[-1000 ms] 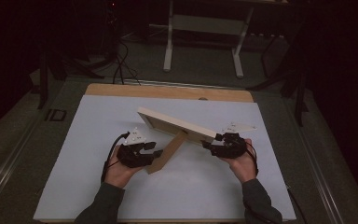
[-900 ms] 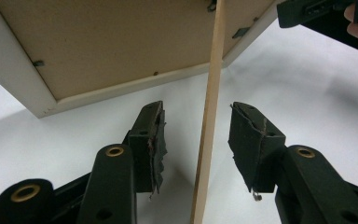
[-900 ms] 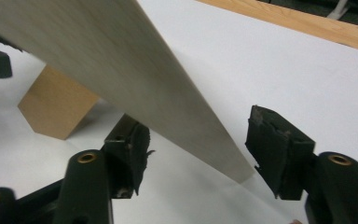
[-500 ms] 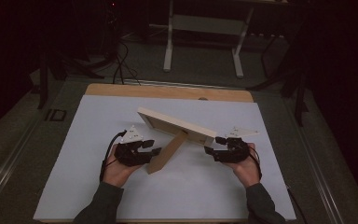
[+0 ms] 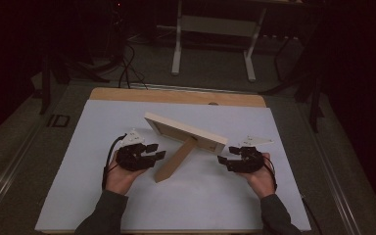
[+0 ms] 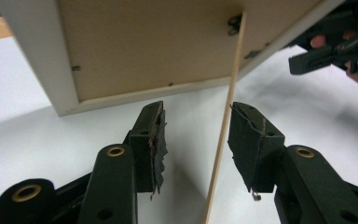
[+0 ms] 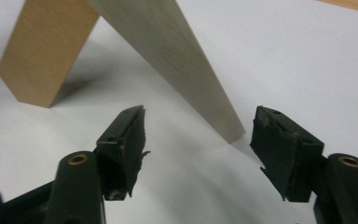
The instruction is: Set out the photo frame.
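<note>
Picture frame [image 5: 186, 132] stands on its back strut [image 5: 175, 160], between the tongs. Left tongs [image 5: 157, 151] released, strut edge between the jaws, untouched. Right tongs [image 5: 223, 161] released, frame corner just ahead.

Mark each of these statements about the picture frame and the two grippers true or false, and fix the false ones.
1. The picture frame stands propped on its stand leg. True.
2. The left gripper is clamped on the frame's edge. False: its jaws are open, with the thin leg between them, untouched.
3. The right gripper is open near the frame's corner. True.
4. The frame lies flat, face down on the white sheet. False: it is tilted up, with its back toward the person.
5. Both grippers are held in the person's hands. True.
</note>
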Demonstrator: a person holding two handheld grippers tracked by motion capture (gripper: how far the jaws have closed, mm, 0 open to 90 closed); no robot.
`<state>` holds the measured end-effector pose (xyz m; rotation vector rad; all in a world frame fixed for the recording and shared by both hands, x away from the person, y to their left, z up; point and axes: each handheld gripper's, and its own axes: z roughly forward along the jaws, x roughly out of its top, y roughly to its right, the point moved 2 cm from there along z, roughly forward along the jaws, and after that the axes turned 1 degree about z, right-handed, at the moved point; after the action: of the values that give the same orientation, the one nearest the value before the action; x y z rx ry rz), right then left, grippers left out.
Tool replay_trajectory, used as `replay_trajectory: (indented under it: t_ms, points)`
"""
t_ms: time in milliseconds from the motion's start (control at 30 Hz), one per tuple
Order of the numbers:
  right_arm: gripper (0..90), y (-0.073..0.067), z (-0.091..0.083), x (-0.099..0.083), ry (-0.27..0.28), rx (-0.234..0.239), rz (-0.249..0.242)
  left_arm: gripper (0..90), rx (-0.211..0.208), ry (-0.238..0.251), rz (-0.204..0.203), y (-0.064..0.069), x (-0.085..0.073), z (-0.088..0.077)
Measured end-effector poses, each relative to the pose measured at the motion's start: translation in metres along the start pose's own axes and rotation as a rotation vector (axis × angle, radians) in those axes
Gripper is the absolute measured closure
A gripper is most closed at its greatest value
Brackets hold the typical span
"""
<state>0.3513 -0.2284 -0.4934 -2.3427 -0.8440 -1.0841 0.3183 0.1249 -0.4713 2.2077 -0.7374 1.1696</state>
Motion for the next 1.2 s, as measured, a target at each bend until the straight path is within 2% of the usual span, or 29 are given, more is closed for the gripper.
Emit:
replay_trajectory:
  t_ms: [167,267,400,500,633,833,933,1000,1100,1200]
  points:
    - [43.4,0.005,-0.001,-0.001,-0.002,-0.036,0.017,60.3,0.017,0.012,-0.029,-0.003,-0.001,-0.005]
    - [48.5,0.008,-0.002,-0.001,0.001,-0.041,0.026,61.6,0.03,0.02,-0.041,-0.005,0.0,-0.008]
    - [57.0,0.01,-0.003,-0.001,-0.01,-0.024,0.019,63.4,0.022,0.042,-0.064,-0.006,0.004,-0.012]
    - [62.2,0.01,-0.002,0.0,-0.022,-0.012,0.012,63.2,0.011,0.066,-0.101,-0.007,0.008,-0.013]
    - [70.9,0.01,-0.001,0.001,-0.024,-0.011,0.008,66.4,0.023,0.087,-0.102,-0.007,0.012,-0.013]
    - [84.1,0.015,0.0,0.003,-0.004,-0.028,0.068,75.0,0.05,0.085,-0.098,-0.01,0.019,-0.007]
    - [85.7,0.016,0.001,0.004,0.007,-0.021,0.089,81.7,0.077,0.096,-0.117,-0.012,0.023,-0.003]
    - [83.9,0.016,0.002,0.006,0.007,-0.038,0.081,86.0,0.091,0.111,-0.136,-0.014,0.025,-0.001]
    - [83.7,0.018,0.005,0.007,0.019,-0.072,0.097,89.3,0.108,0.122,-0.157,-0.016,0.028,0.002]
    - [83.8,0.02,0.007,0.009,0.035,-0.085,0.117,89.6,0.118,0.12,-0.157,-0.016,0.031,0.006]
